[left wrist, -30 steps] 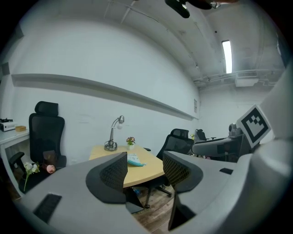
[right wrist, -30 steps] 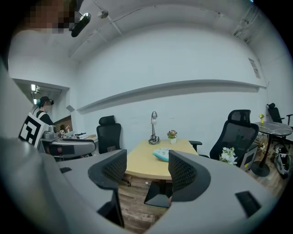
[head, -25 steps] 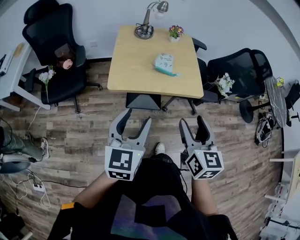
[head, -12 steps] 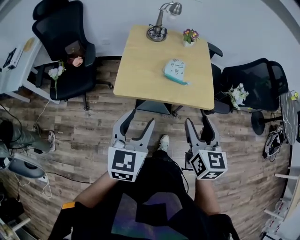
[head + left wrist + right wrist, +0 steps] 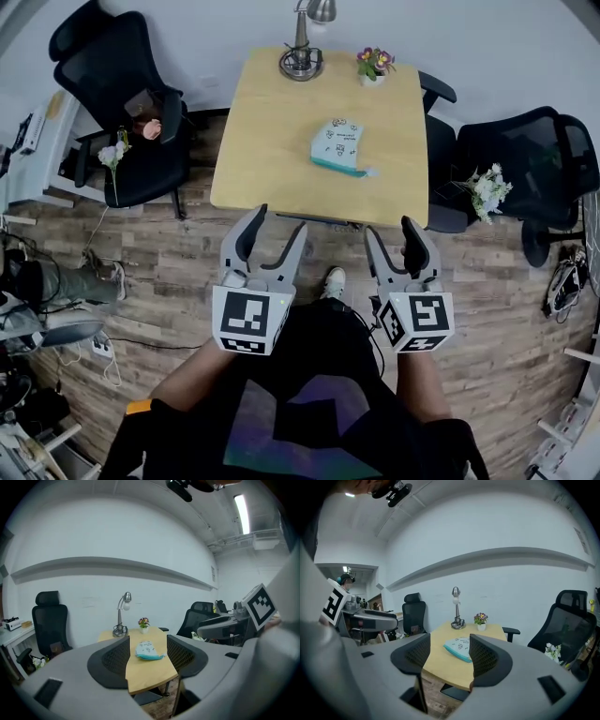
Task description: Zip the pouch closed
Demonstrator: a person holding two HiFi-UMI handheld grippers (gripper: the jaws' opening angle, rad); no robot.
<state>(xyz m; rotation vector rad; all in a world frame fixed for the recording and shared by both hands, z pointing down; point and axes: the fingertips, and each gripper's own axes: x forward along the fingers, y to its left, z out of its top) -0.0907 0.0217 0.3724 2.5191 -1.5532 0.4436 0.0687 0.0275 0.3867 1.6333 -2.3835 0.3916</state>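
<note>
The pouch, white with small prints and a teal edge, lies flat on the light wooden table, a little right of the table's middle and nearer its right edge than its left. At the far edge of the table stands a desk lamp, and just right of it a small pot of purple flowers. Nothing touches the pouch.

The person stands at the near side of the table and holds both tools out over the plank floor, short of the table's near edge. The left gripper has its jaws spread wide with nothing between them; its own view looks through that gap at the table top and the pouch lying well beyond. The right gripper is likewise spread and empty, the pouch showing far off between its two dark pads. The two grippers are side by side, apart from each other, both pointing toward the table. A shoe shows on the floor between them.

A black office chair stands left of the table, and another black chair to its right with a bunch of white flowers beside it.
</note>
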